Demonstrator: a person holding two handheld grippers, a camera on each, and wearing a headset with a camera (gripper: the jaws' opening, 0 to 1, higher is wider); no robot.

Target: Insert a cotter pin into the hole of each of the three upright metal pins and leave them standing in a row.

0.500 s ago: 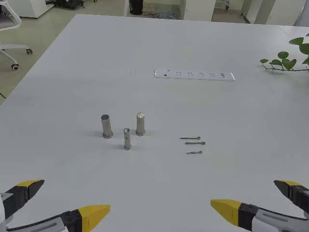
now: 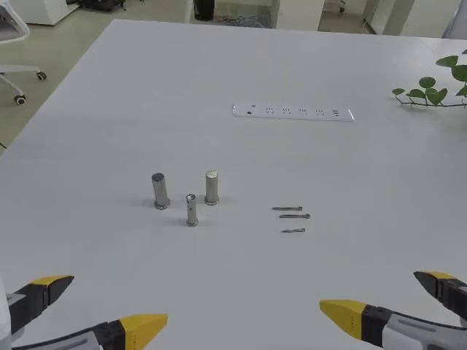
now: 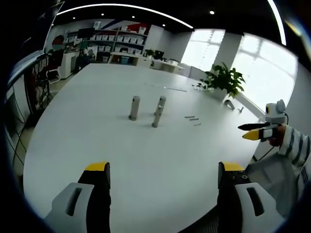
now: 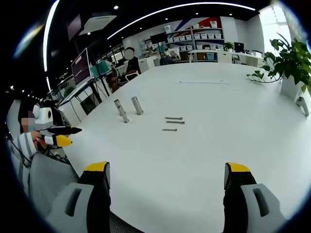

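Three upright metal pins stand in a cluster on the white table: one at the left [image 2: 160,191], one at the front [image 2: 191,210], one at the back right [image 2: 211,187]. To their right lie three small cotter pins [image 2: 291,216], one behind another. My left gripper [image 2: 97,304] hangs open over the near left edge, my right gripper [image 2: 390,295] open over the near right edge; both are well short of the parts. The left gripper view has the metal pins [image 3: 146,109] and cotter pins [image 3: 192,119] ahead; the right gripper view has the metal pins [image 4: 128,108] and cotter pins [image 4: 172,123].
A white power strip [image 2: 293,112] lies further back on the table. A leafy plant [image 2: 438,87] sits at the far right edge. An office chair [image 2: 13,44] stands off the table at the far left.
My left gripper has shifted slightly to the right and down in the head view. The pins and cotter pins have not moved.
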